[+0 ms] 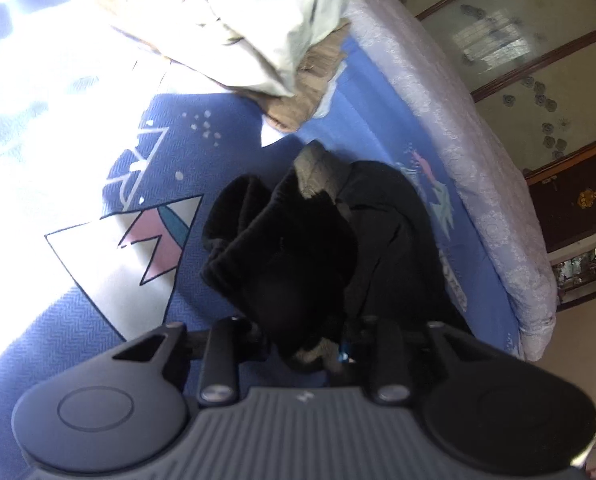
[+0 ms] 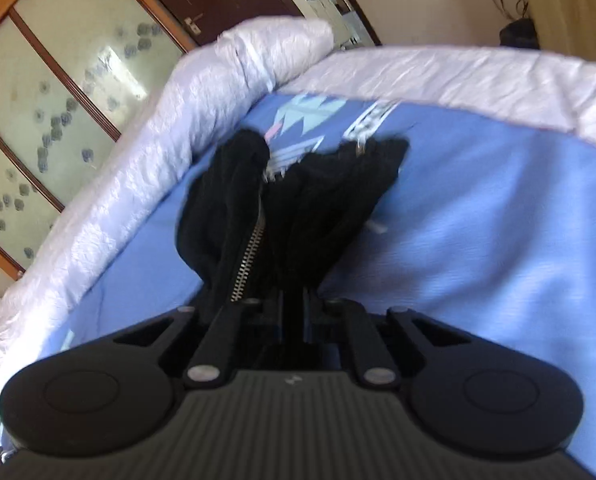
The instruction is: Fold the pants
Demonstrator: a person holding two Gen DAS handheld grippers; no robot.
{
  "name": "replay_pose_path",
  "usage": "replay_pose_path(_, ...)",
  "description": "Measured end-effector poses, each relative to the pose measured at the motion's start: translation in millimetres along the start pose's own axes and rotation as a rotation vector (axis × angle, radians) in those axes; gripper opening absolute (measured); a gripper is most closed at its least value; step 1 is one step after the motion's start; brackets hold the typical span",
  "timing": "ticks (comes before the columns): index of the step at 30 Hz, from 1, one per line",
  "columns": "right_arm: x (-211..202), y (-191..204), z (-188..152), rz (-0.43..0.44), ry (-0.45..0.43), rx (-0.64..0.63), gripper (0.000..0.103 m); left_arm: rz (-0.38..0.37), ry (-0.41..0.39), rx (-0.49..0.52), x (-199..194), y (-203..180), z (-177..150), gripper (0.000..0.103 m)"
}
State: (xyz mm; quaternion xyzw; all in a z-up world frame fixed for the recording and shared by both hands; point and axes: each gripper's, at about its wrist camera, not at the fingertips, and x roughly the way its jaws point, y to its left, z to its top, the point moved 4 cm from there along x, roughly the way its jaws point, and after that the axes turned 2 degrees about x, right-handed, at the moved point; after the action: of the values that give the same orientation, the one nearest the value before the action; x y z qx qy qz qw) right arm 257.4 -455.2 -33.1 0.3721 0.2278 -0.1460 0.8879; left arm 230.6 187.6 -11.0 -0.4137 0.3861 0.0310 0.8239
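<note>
Between my right gripper [image 2: 293,304] fingers sits a bunched fold of the black pants [image 2: 298,208], jaws pinched nearly together on it; soft knit-looking fabric, ribbed wrinkles fanning out from the pinch, metal zipper [image 2: 249,264] with silver teeth running up just left of it. Right-wrist frame is motion-blurred. My left gripper [image 1: 310,344] is narrowed on another part of the same pants [image 1: 298,248], dark fleecy cloth and a bit of tan lining [image 1: 318,354] caught at the tips; fingertips themselves buried in black fabric, so exact contact is hard to read. Pants lie crumpled in a heap on the blue bedsheet [image 1: 77,320], herringbone weave, printed with white, pink and teal triangles [image 1: 137,240]. More tan lining [image 1: 314,172] shows at the heap's far end. Beyond it, a pale green garment [image 1: 257,20] rumpled over brown cloth [image 1: 310,92]. Lilac embossed quilt [image 2: 137,128] rolled thick along the bed edge. Farthest: frosted glass wardrobe doors [image 2: 49,92] with floral pattern, wood frames.
</note>
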Motion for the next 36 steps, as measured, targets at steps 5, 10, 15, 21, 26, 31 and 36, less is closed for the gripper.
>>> replay_pose_path(5,-104,-4,-10,0.070,-0.005,-0.031,0.011,-0.014,-0.032,0.067,-72,-6,-8,0.025)
replay_pose_path(10,-209,-49,-54,0.081,0.069,0.048,0.011,-0.004,-0.062,-0.011,-161,42,-19,0.025)
replay_pose_path(15,-276,-98,-131,0.021,0.175,0.127,0.014,0.139,-0.081,-0.050,-218,100,-41,0.025)
replay_pose_path(21,-298,-128,-145,0.004,0.147,0.183,0.030,0.289,0.040,-0.150,-195,150,-81,0.031)
replay_pose_path(26,-300,-101,-85,0.092,-0.009,0.069,0.030,0.307,0.012,-0.108,-203,142,-81,0.035)
replay_pose_path(31,-222,-66,-53,0.124,0.061,-0.092,0.032,0.301,-0.010,-0.097,-217,133,-84,0.037)
replay_pose_path(36,-163,-75,-69,-0.021,0.157,-0.113,0.032,0.292,-0.017,-0.097,-222,131,-88,0.039)
